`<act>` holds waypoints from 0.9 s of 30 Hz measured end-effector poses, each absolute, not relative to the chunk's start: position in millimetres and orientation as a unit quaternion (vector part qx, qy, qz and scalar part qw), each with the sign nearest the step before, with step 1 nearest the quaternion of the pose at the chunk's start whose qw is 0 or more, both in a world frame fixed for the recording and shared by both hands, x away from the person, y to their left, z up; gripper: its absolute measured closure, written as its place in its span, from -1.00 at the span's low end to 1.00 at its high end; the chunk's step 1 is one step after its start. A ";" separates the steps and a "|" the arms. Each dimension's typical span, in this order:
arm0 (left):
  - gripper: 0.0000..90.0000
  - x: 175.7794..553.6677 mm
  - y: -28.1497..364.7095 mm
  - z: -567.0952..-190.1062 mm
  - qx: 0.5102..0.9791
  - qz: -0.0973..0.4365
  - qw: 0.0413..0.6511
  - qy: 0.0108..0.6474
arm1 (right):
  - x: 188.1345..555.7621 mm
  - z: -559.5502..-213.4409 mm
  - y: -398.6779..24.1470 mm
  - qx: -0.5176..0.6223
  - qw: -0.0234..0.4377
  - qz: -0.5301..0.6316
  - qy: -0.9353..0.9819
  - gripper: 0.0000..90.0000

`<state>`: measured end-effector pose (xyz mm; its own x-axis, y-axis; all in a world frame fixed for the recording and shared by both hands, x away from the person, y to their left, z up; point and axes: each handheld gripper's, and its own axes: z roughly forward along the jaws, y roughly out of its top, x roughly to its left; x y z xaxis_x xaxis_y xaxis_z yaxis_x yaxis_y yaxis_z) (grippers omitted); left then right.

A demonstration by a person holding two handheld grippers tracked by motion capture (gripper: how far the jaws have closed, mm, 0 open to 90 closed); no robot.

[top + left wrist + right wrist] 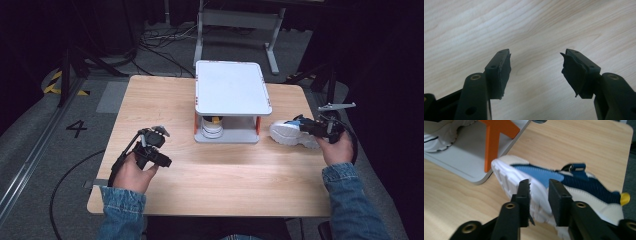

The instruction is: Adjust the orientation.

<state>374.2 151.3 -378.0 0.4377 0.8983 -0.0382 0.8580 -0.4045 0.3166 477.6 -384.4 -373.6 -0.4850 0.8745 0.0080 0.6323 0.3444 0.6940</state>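
Note:
A white and blue sneaker [289, 134] lies on the wooden table [225, 180], just right of a white two-tier shelf [232, 87]. My right gripper [304, 127] comes at it from the right. In the right gripper view the sneaker [584, 185] is tipped on its side, and the right gripper [539, 183] is shut on its white sole edge. A second white sneaker [212, 129] sits on the shelf's lower tier [461, 162]. My left gripper [157, 132] hovers over bare wood at the table's left. The left gripper [536, 53] stands open with nothing between the jaws.
An orange post [494, 140] holds up the shelf's corner beside the held sneaker's toe. The table's right edge runs close behind my right hand. Beyond the far edge are a grey metal stand [235, 30] and floor cables [160, 45].

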 end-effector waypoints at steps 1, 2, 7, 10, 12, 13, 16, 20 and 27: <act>-0.12 371.6 155.7 -378.7 0.833 0.071 0.141 0.530 | 480.6 -373.2 -381.8 0.471 0.194 0.318 0.799 0.72; -0.11 369.6 157.4 -379.5 0.830 0.070 0.141 0.536 | 485.8 -374.1 -378.6 0.473 0.201 0.309 0.801 0.85; -0.08 361.9 165.5 -378.6 0.824 0.071 0.139 0.544 | 499.5 -390.4 -377.0 0.495 0.208 0.269 0.800 1.00; -0.08 364.2 164.1 -378.8 0.826 0.070 0.140 0.542 | 496.9 -388.9 -377.2 0.494 0.204 0.268 0.802 1.00; -0.08 369.2 160.0 -379.4 0.829 0.068 0.141 0.537 | 489.9 -387.9 -376.4 0.491 0.206 0.268 0.803 1.00; -0.08 371.0 157.8 -379.4 0.830 0.066 0.140 0.535 | 485.3 -387.0 -376.8 0.487 0.204 0.270 0.805 1.00; -0.06 379.7 146.3 -380.1 0.843 0.056 0.138 0.517 | 474.8 -384.1 -379.3 0.487 0.185 0.274 0.809 1.00; -0.06 391.1 134.0 -378.3 0.854 0.055 0.138 0.498 | 457.1 -382.6 -376.5 0.479 0.167 0.263 0.821 1.00; -0.07 410.6 114.3 -376.4 0.869 0.052 0.141 0.471 | 429.7 -393.4 -374.6 0.472 0.117 0.225 0.845 1.00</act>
<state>410.6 114.3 -376.4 0.5502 0.8339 -0.0431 0.8047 -0.5157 0.2942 429.7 -374.6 -393.4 -0.5277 0.8493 0.0145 0.7441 0.4539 0.4902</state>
